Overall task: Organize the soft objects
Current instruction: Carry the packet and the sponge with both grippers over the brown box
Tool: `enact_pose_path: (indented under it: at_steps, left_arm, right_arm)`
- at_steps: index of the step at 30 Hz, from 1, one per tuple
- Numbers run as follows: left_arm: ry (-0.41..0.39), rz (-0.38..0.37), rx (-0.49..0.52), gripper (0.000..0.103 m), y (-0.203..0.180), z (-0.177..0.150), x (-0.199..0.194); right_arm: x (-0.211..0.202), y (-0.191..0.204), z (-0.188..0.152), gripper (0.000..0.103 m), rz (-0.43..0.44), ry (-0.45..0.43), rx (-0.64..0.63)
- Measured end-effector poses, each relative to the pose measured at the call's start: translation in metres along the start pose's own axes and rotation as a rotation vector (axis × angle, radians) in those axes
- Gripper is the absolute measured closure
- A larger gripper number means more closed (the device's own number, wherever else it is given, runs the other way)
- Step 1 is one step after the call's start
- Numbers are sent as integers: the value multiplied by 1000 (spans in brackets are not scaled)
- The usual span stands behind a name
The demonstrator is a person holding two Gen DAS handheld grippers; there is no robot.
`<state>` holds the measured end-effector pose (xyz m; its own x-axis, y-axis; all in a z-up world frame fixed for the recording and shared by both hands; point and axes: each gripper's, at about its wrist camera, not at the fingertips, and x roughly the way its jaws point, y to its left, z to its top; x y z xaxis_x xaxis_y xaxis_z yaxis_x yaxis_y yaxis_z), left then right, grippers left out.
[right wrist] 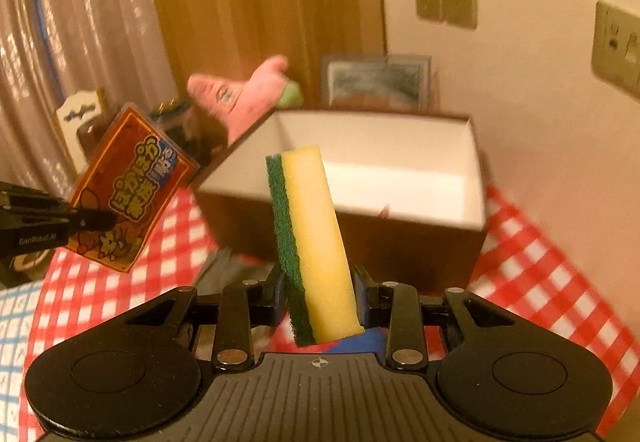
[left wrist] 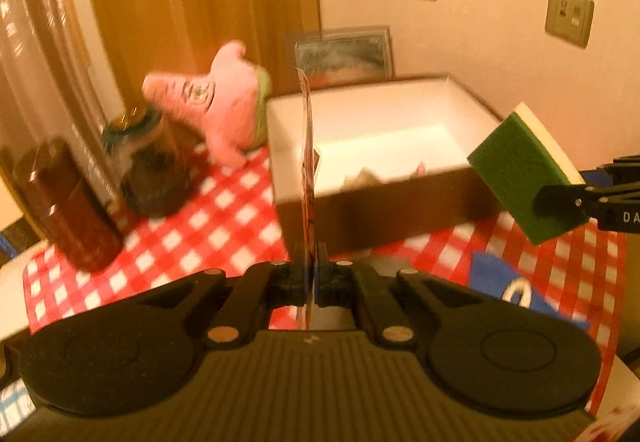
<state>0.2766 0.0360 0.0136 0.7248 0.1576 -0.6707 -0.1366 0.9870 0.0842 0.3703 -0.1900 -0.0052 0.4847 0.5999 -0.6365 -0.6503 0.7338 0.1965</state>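
Right gripper [right wrist: 320,294] clamps a sponge [right wrist: 310,242]; left gripper [left wrist: 311,278] pinches a flat packet [left wrist: 308,146]. Lift both clear over the box [right wrist: 476,178] rim before releasing.

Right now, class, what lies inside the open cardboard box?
The box has a white inner floor, mostly bare. A small pink and tan shape peeks over the near wall in the left wrist view; that wall hides the rest, so it cannot be identified.

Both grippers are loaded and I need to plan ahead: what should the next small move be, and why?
Probably carry the sponge forward over the open box and let go. The right gripper is clamped on it, held above the checked cloth just short of the near wall, and the box looks mostly bare inside. The left gripper, shut on a flat packet, can follow.
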Motion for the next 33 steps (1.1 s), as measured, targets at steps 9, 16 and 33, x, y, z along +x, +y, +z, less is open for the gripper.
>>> enact_pose_path:
  at_steps: [9,16,33]
  left_arm:
    - [-59,-4,38,100,-16,61,26]
    - [-35,-9,28,100,-19,98,66]
    - [105,59,98,99,-25,123,178]
  right_arm:
    - [10,-29,52,69,-41,-96,-38]
    - [43,-51,77,69,-65,-88,-47]
    - [117,-93,91,69,-92,14,-13]
